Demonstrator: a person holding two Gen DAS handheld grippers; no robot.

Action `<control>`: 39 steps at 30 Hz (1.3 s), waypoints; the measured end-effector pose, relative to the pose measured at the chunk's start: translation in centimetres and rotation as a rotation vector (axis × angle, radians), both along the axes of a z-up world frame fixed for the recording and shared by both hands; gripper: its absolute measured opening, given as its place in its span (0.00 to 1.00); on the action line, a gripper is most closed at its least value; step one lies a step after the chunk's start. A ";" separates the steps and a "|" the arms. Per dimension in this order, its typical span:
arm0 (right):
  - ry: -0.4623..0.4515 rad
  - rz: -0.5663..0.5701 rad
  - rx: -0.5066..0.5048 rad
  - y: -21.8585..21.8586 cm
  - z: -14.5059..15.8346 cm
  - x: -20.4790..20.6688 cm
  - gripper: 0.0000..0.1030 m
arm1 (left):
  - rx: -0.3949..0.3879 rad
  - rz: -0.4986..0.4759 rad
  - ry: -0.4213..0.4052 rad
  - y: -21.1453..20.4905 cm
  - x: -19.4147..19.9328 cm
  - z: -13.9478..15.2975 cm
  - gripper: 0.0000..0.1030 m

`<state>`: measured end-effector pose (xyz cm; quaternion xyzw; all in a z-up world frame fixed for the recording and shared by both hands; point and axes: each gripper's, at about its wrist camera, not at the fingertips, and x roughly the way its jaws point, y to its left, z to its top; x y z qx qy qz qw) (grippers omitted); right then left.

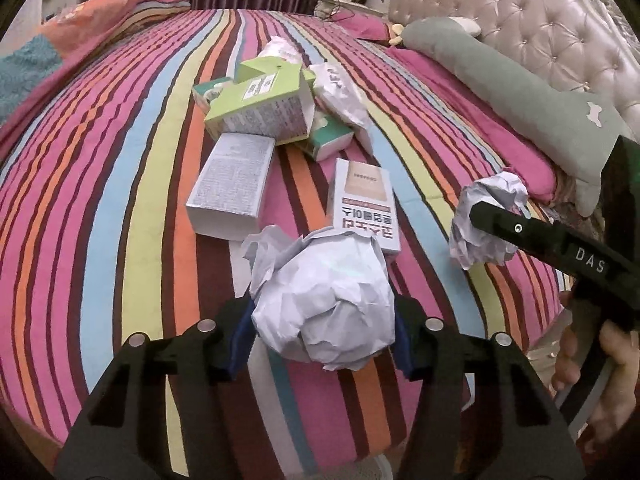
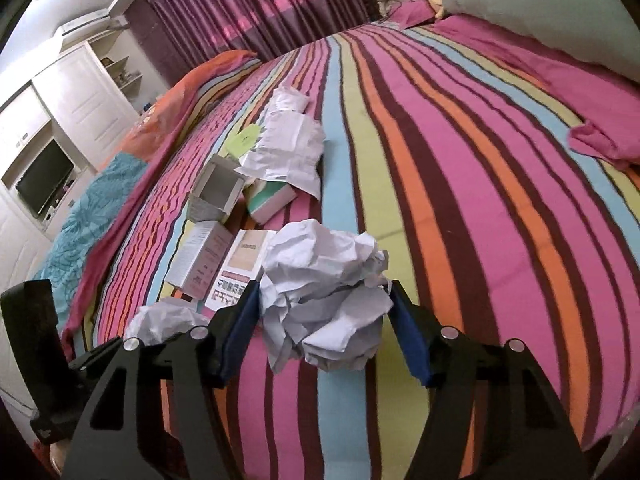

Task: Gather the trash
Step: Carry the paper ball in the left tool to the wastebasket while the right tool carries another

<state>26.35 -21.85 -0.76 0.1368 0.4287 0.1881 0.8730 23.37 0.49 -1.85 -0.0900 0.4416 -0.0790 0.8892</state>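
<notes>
Looking early still: the left hand-held gripper (image 1: pixel 324 334) is clamped on a crumpled white paper ball (image 1: pixel 324 304), the right hand-held gripper (image 2: pixel 320 330) on a second crumpled white paper wad (image 2: pixel 324 300), both just over the striped bed cover (image 1: pixel 100 200). Left lying there, I'd say: the green carton (image 1: pixel 260 108), white printed boxes (image 1: pixel 232 188) and more paper, with no bin in view.

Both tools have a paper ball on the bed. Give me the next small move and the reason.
Probably lift both balls straight up off the bedspread. The left tool has its pads against a paper ball, and the right tool is clamped on another. No bin shows in either view, so only a short lift clear of the boxes looks safe.
</notes>
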 end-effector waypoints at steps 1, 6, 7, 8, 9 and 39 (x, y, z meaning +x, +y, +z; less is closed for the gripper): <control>-0.001 -0.004 -0.003 -0.1 0.1 -0.3 0.59 | 0.002 0.000 -0.001 0.0 -0.2 0.1 0.53; -0.009 -0.019 0.002 -0.7 1.0 -1.5 0.59 | 0.003 -0.004 -0.013 0.2 -1.5 0.8 0.53; -0.009 -0.023 0.001 -0.8 1.2 -1.8 0.59 | 0.004 -0.005 -0.017 0.3 -2.0 1.0 0.53; -0.012 -0.026 0.001 -1.0 1.4 -2.2 0.59 | 0.004 -0.005 -0.020 0.5 -2.4 1.1 0.53; -0.015 -0.028 0.001 -1.1 1.6 -2.4 0.59 | 0.002 -0.006 -0.024 0.7 -2.9 1.3 0.53; 0.237 0.072 -0.059 2.1 -4.3 -17.9 0.59 | 0.016 -0.109 0.203 -0.8 -18.5 -5.0 0.53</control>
